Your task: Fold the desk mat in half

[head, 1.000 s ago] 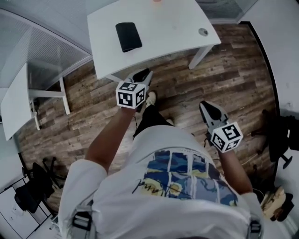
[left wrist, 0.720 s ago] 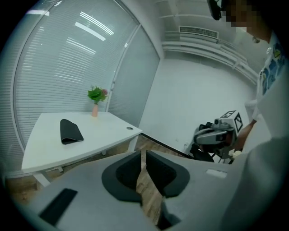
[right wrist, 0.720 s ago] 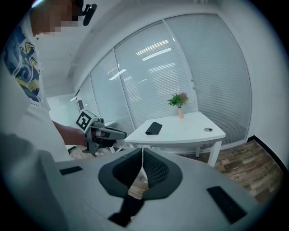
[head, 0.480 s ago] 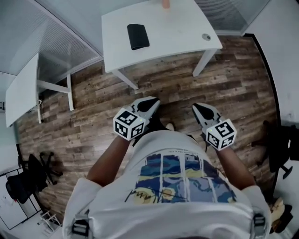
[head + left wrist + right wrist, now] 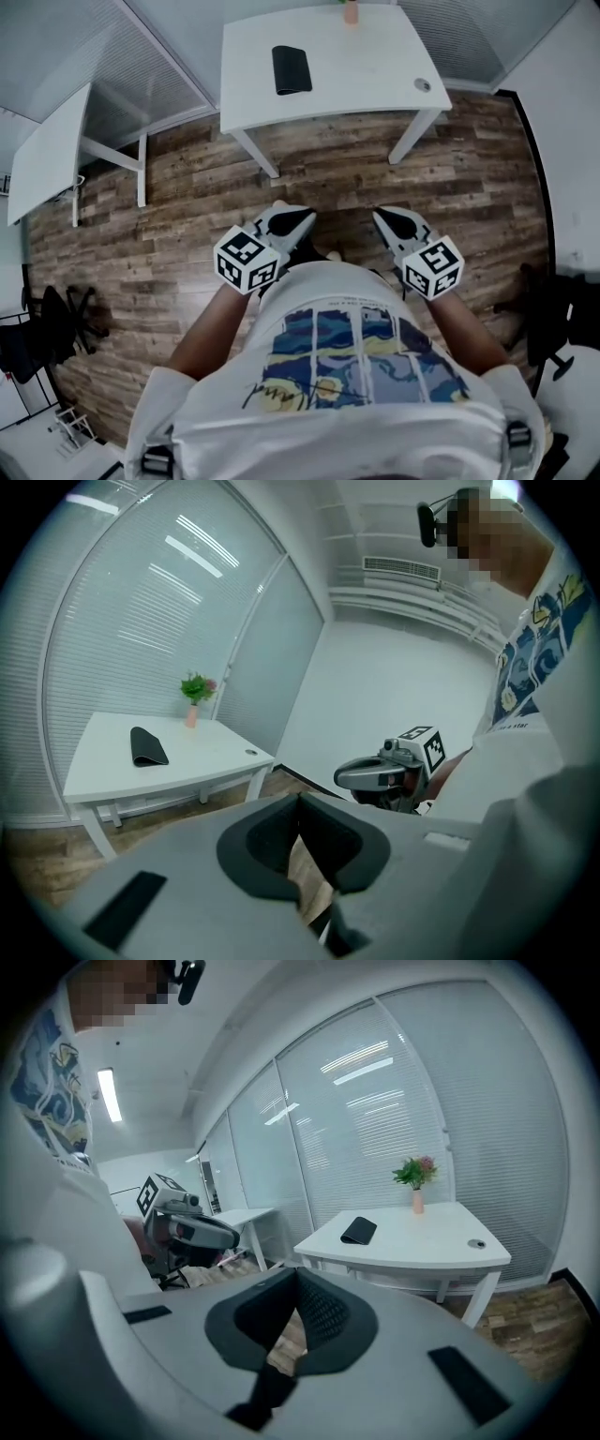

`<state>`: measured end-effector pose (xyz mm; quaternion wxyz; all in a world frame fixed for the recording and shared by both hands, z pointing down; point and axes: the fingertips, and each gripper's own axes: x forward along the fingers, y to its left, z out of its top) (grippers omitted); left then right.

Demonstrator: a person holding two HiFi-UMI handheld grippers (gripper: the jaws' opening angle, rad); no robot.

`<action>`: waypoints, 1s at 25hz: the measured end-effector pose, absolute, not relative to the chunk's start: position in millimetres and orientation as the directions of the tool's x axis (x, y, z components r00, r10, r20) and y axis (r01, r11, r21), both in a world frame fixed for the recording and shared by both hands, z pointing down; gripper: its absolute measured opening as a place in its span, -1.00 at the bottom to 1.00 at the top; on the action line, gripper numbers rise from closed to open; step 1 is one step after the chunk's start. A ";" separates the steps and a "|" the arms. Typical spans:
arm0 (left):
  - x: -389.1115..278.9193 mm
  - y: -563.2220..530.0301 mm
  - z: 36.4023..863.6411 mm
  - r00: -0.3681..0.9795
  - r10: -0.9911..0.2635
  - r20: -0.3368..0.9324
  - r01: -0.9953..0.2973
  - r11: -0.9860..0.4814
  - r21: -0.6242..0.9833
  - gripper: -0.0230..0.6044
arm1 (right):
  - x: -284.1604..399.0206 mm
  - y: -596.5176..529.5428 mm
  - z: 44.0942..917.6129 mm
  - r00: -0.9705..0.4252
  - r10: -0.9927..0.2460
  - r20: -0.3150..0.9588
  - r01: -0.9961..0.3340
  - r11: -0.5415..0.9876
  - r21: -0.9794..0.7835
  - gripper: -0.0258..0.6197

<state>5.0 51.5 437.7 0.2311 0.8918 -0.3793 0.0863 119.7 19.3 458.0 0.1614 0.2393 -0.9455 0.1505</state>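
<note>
Since the earlier frame the person has stepped back from the desk [image 5: 375,56], which now sits higher and further off in the head view. The left gripper [image 5: 302,219] has drawn back from the desk's near edge to just in front of the person's shirt. The right gripper [image 5: 386,218] has come level with it, and both hang over the wooden floor [image 5: 187,197].

The left gripper's jaws have just been closing. In the left gripper view they meet at the tips, with nothing between them. The right gripper's jaws also stand together and empty in its own view.

The desk mat [image 5: 291,68], dark and doubled over on itself, lies in the left half of the desk, apart from every edge and well away from both grippers. A small potted plant [image 5: 350,11] stands at the desk's far edge, and a round cable hole [image 5: 423,84] sits near the right near corner. A second white table [image 5: 47,159] stands to the left.
</note>
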 end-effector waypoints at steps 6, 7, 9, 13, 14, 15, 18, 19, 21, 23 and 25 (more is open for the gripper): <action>2.7 62.4 437.8 0.690 -0.640 0.339 -0.724 -0.589 0.360 -0.92 | 109.8 26.5 454.1 -0.850 -0.377 0.367 -0.470 0.858 -0.208 -0.92; 3.8 62.6 437.3 0.691 -0.639 0.340 -0.723 -0.591 0.358 -0.92 | 110.4 26.6 453.3 -0.851 -0.378 0.364 -0.470 0.858 -0.207 -0.92; 6.0 61.6 436.8 0.693 -0.636 0.339 -0.721 -0.595 0.355 -0.92 | 112.7 26.3 454.5 -0.851 -0.381 0.362 -0.471 0.857 -0.206 -0.92; 6.6 57.4 436.7 0.695 -0.635 0.336 -0.718 -0.594 0.363 -0.92 | 113.1 24.2 458.5 -0.851 -0.375 0.369 -0.470 0.857 -0.213 -0.92; 5.7 55.5 436.3 0.695 -0.636 0.335 -0.718 -0.595 0.361 -0.92 | 111.4 22.4 457.7 -0.852 -0.376 0.365 -0.469 0.858 -0.211 -0.92; 4.7 54.2 436.3 0.695 -0.636 0.335 -0.718 -0.596 0.359 -0.92 | 109.5 21.4 456.9 -0.853 -0.376 0.361 -0.467 0.859 -0.209 -0.92; 2.6 52.8 438.8 0.692 -0.638 0.338 -0.722 -0.592 0.359 -0.92 | 104.5 21.0 456.3 -0.859 -0.374 0.351 -0.460 0.864 -0.206 -0.92; 2.2 51.0 439.6 0.690 -0.640 0.339 -0.723 -0.589 0.360 -0.92 | 103.5 19.9 456.5 -0.860 -0.371 0.350 -0.457 0.865 -0.206 -0.92; 2.5 46.2 440.1 0.689 -0.643 0.335 -0.724 -0.585 0.366 -0.92 | 102.6 16.5 457.1 -0.861 -0.367 0.352 -0.453 0.868 -0.204 -0.92; 3.0 43.1 439.9 0.694 -0.641 0.327 -0.718 -0.582 0.383 -0.92 | 101.6 14.2 457.3 -0.859 -0.370 0.355 -0.456 0.867 -0.201 -0.92; -0.5 42.3 439.7 0.696 -0.641 0.322 -0.714 -0.577 0.396 -0.92 | 96.8 13.3 457.1 -0.858 -0.369 0.358 -0.456 0.867 -0.200 -0.92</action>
